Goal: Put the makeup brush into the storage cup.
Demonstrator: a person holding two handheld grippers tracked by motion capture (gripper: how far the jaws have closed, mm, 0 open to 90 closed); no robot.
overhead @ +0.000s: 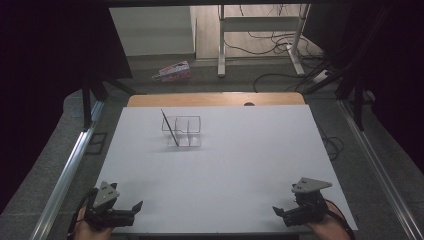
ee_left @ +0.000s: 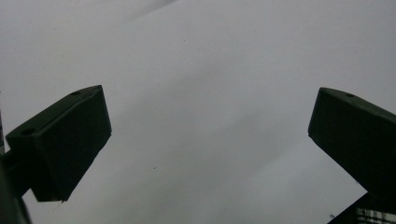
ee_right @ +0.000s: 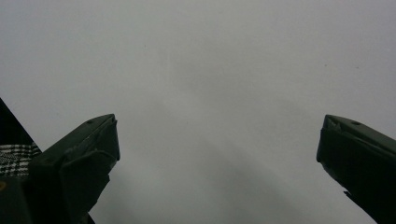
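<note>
A clear plastic divided box (overhead: 182,131) stands on the white table sheet (overhead: 225,165) toward the back left of centre. A thin dark rod (overhead: 170,127) leans across its left side. My left gripper (overhead: 134,209) rests at the front left edge of the table, held by a hand, pointing right. My right gripper (overhead: 278,213) rests at the front right edge, pointing left. In the left gripper view the left gripper (ee_left: 210,135) has its jaws wide apart over bare white sheet. The right gripper (ee_right: 217,144) is likewise wide open over bare sheet in the right gripper view.
Past the sheet's far edge runs the wooden table edge (overhead: 215,99). On the floor beyond lie a pink and white package (overhead: 172,71), a metal desk frame (overhead: 260,30) and loose cables (overhead: 280,50). Metal rails (overhead: 65,170) flank the table on both sides.
</note>
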